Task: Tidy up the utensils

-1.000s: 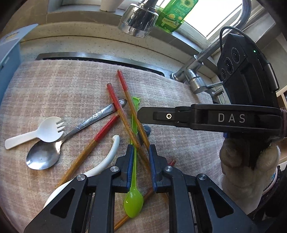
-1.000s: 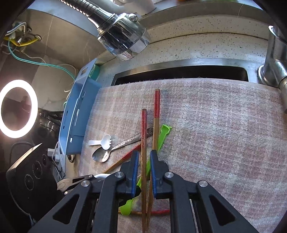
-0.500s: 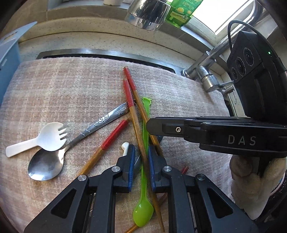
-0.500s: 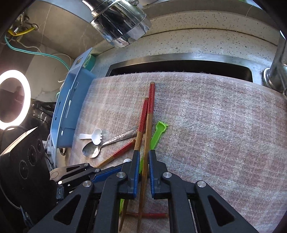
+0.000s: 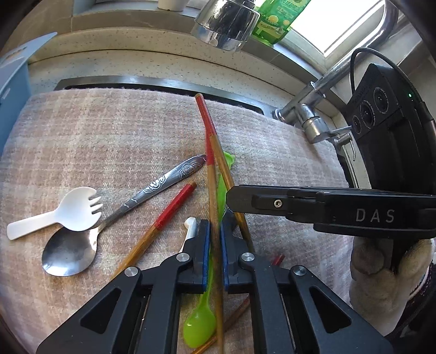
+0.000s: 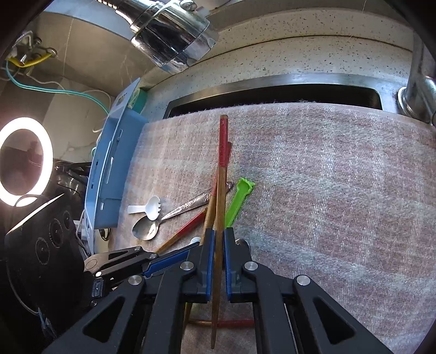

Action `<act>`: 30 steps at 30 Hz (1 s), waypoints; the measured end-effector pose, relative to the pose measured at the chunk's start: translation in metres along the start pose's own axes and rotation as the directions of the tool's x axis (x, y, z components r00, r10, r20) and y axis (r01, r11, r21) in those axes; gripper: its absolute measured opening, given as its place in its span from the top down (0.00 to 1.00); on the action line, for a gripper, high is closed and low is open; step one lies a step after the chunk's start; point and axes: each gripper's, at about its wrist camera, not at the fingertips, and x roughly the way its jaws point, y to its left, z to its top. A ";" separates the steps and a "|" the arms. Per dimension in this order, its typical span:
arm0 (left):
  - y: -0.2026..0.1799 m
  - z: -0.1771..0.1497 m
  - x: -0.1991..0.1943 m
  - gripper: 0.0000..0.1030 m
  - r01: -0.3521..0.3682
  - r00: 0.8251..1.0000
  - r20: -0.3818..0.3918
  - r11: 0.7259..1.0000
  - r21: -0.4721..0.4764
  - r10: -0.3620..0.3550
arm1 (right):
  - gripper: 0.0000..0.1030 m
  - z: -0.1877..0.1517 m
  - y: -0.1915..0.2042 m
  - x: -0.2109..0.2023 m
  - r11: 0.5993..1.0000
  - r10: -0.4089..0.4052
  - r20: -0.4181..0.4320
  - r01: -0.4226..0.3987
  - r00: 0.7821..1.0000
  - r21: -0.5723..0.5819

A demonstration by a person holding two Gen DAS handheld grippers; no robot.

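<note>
1. A plaid woven cloth (image 5: 114, 141) in pink and grey fills the middle of both views.
2. A speckled stone bench (image 5: 141, 62) curves across the upper part of the frame behind the cloth.
3. A steel sink rim (image 6: 272, 84) shows just past the cloth's far edge.
4. A chrome spray head (image 5: 226, 24) hangs at the top centre.
5. A green bottle (image 5: 275, 19) stands at the top, just right of the spray head.
6. A blue plastic box (image 6: 109, 177) sits at centre left.
7. A lit ring light (image 6: 24, 160) glows at the far left.
</note>
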 end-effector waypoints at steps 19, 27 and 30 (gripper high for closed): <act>0.006 -0.004 -0.008 0.94 0.012 1.000 -0.017 1.000 0.004 -0.012 | 0.94 -0.020 -0.002 -0.020 0.999 0.003 0.045 -0.005 0.999 0.050; 0.011 0.001 -0.004 0.93 0.018 1.000 -0.010 0.999 -0.038 -0.019 | 0.94 -0.026 0.001 -0.012 0.998 -0.014 0.041 0.012 0.999 0.056; 0.014 0.003 -0.006 0.93 0.022 1.000 0.003 0.999 -0.044 -0.022 | 0.94 -0.028 0.001 -0.012 0.998 -0.019 0.046 0.016 0.999 0.057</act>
